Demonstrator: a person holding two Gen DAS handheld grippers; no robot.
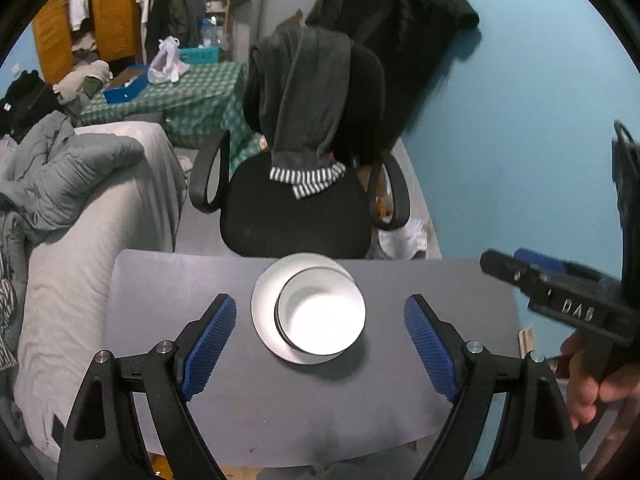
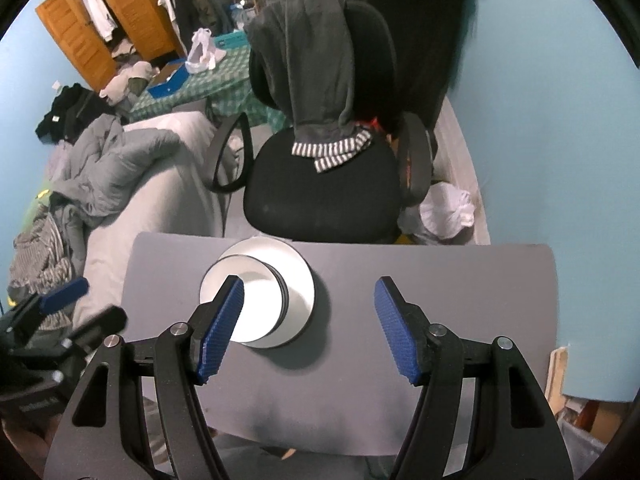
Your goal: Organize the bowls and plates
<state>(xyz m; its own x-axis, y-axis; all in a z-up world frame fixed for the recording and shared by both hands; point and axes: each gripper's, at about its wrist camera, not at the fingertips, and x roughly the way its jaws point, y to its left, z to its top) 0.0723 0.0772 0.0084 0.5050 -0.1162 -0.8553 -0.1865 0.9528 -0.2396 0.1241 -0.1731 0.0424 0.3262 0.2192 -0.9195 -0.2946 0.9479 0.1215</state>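
Below my left gripper (image 1: pixel 320 340), whose blue pads stand wide apart and empty, white round bowls (image 1: pixel 322 314) sit nested off-centre on a white plate (image 1: pixel 264 300) near the far edge of the grey table (image 1: pixel 160 280); a careless nudge could tip them off. From my right gripper (image 2: pixel 308 328), likewise agape and empty, the stack (image 2: pixel 256 280) lies left, so a blind descent could clip its rim.

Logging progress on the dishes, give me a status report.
Left gripper open, empty. Right gripper open, empty. Bowls stacked on plate on table. Nothing in the way.
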